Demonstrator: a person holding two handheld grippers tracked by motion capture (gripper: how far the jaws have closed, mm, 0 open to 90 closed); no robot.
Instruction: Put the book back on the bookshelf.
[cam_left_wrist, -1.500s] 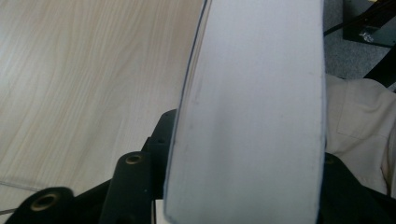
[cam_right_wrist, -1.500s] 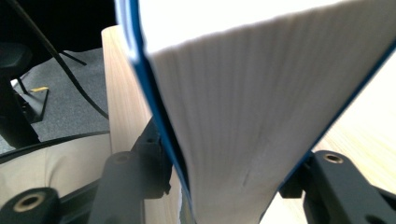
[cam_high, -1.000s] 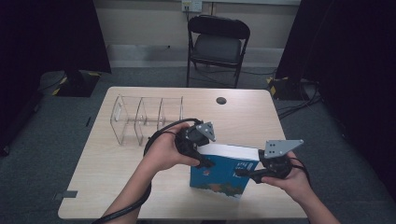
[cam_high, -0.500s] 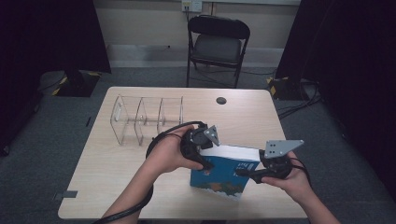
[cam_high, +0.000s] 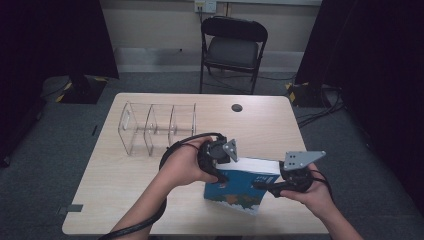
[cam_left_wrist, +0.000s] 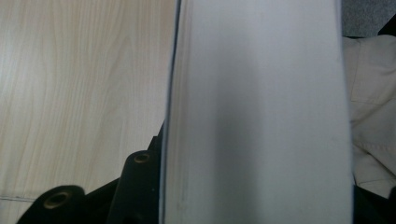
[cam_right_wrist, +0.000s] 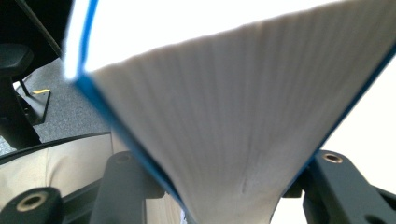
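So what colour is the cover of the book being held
Blue, with a white and orange picture low on the front; the book cover shows best in the high view.

Black hand-held gripper (cam_high: 220, 165) with grey three-cornered plate and trailing black cable.

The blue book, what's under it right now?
Under the thick blue-covered book, held tilted by the left gripper and right gripper, lies the light wooden table. The tabletop directly beneath is covered from sight.
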